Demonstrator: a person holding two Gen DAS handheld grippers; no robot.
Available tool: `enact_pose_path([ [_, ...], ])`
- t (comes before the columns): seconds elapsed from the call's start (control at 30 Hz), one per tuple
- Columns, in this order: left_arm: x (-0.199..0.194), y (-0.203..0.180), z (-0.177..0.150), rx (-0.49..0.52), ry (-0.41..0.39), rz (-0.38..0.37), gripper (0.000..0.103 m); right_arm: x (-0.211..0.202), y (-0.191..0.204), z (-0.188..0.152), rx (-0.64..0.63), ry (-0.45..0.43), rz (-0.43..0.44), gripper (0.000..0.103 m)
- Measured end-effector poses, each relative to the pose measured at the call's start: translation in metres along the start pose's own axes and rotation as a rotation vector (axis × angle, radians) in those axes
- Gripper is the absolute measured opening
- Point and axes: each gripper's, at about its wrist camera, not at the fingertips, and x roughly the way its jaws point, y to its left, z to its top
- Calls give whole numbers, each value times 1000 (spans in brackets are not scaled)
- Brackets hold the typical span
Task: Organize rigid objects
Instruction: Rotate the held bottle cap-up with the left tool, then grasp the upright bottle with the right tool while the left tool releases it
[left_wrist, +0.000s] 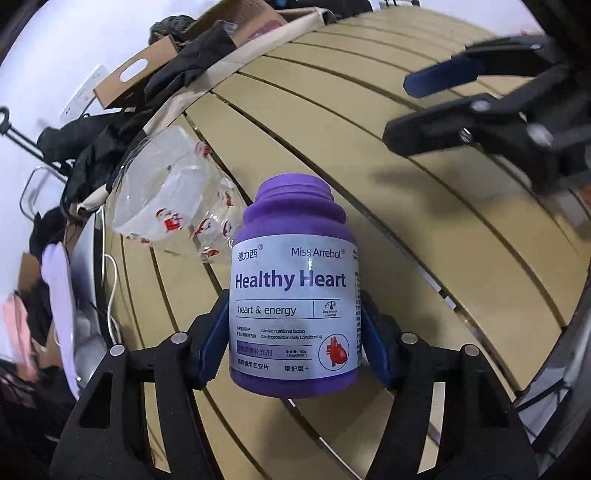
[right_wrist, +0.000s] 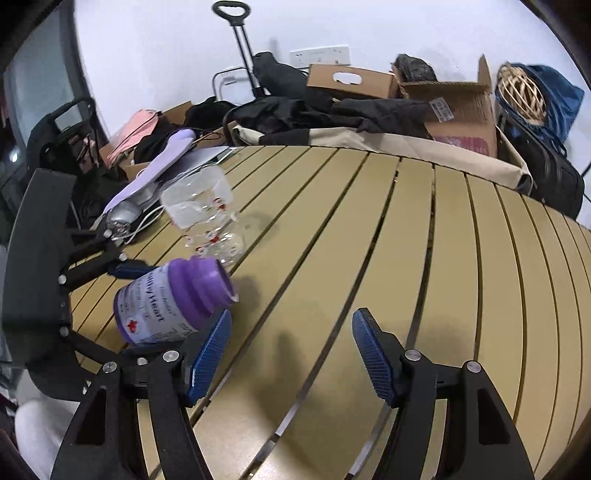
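A purple "Healthy Heart" supplement bottle with a white label is held between the blue pads of my left gripper, above the slatted tan table. The bottle has no cap on. In the right wrist view the bottle is tilted, mouth pointing right, with the left gripper shut on it. My right gripper is open and empty, just right of the bottle; it shows at the upper right of the left wrist view. A clear glass cup with red prints stands behind the bottle, also in the right wrist view.
Beyond the table's far edge lie black clothes, cardboard boxes, a blue bag with a wicker ball and a trolley handle. A lilac device, a white cable and a laptop lie at the table's left end.
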Motion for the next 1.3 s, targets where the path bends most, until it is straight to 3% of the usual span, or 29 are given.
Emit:
enact_pose_path([
  [0.17,-23,24,17,9,-133,5,60,-10,-21,7,141,-40,78,75],
  [0.33,-57,37,37,23,-251,-14,60,-32,-22,15,235,-112,436,89],
  [0.4,-66,41,39,-4,-312,-51,60,-34,-15,20,254,-129,565,90],
  [0.5,-82,21,38,-37,-363,-68,60,-30,-12,30,315,-160,675,90],
  [0.6,-87,14,43,-30,-410,-79,60,-13,-20,43,420,-123,699,90],
  [0.63,-91,14,44,-35,-428,-87,60,-8,-26,46,453,-122,727,84],
  [0.67,-93,16,48,-40,-436,-91,60,-5,-31,48,480,-122,726,68],
  [0.7,-94,18,54,-36,-441,-92,60,-5,-35,51,497,-126,747,68],
  [0.77,-95,22,62,-26,-445,-105,61,-11,-36,61,463,-152,718,68],
  [0.8,-96,24,67,-19,-440,-119,66,-20,-33,69,414,-179,656,68],
  [0.9,-91,40,89,-26,-467,-107,99,-41,-22,93,274,-240,393,68],
  [1.0,-76,58,110,-69,-496,-92,100,-47,-20,115,171,-255,168,68],
  [1.07,-61,65,121,-91,-485,-87,100,-41,-26,126,137,-244,66,68],
  [1.2,-28,65,131,-73,-427,-37,99,-19,-39,128,117,-185,-18,68],
  [1.3,-32,65,124,-110,-403,-50,95,-6,-44,120,114,-150,-26,68],
])
